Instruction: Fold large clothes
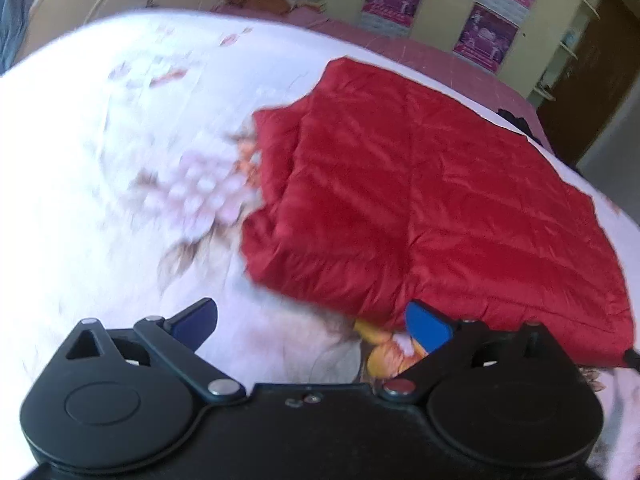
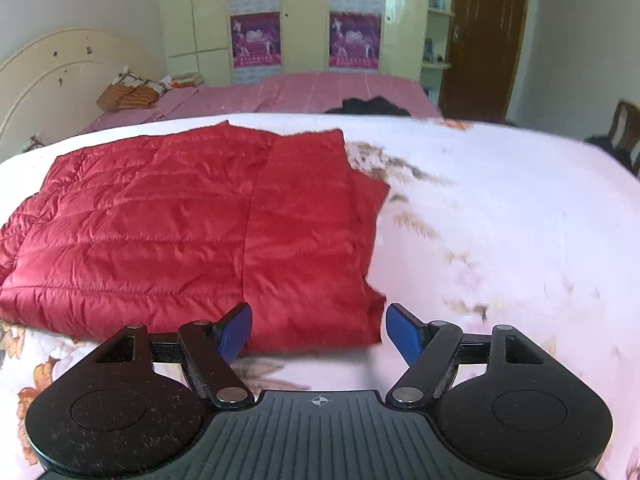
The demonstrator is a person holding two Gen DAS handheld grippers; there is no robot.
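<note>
**poster_a:** So where's the jacket at? Looks like a red quilted jacket (image 2: 192, 232) lying flat on the bed, on top of a white floral cover (image 2: 500, 220), folded in with layered edges stacked on one side.

**poster_b:** Yep. Flat and nobody's got hold of it. From the left wrist view the jacket (image 1: 420, 200) fills the right half of the picture and its near edge sits just past the left claw (image 1: 312, 324).

**poster_a:** Claws?

**poster_b:** Left claw is spread wide with only bedcover showing between the blue pads, the near jacket edge right by one pad (image 1: 428, 326). The right claw (image 2: 318, 330) is apart too, pads either side of the jacket's near corner, not pressing on it.

**poster_a:** Any bins or baskets near the jacket?

**poster_b:** Nothing close. Beyond the jacket there's a pink sheet (image 2: 320, 92), and at its far end by the headboard (image 2: 52, 80) an orange woven basket thing (image 2: 128, 94) with something pale sticking out. Too small to tell what. Further back, a wardrobe (image 2: 304, 20) with purple posters.
</note>
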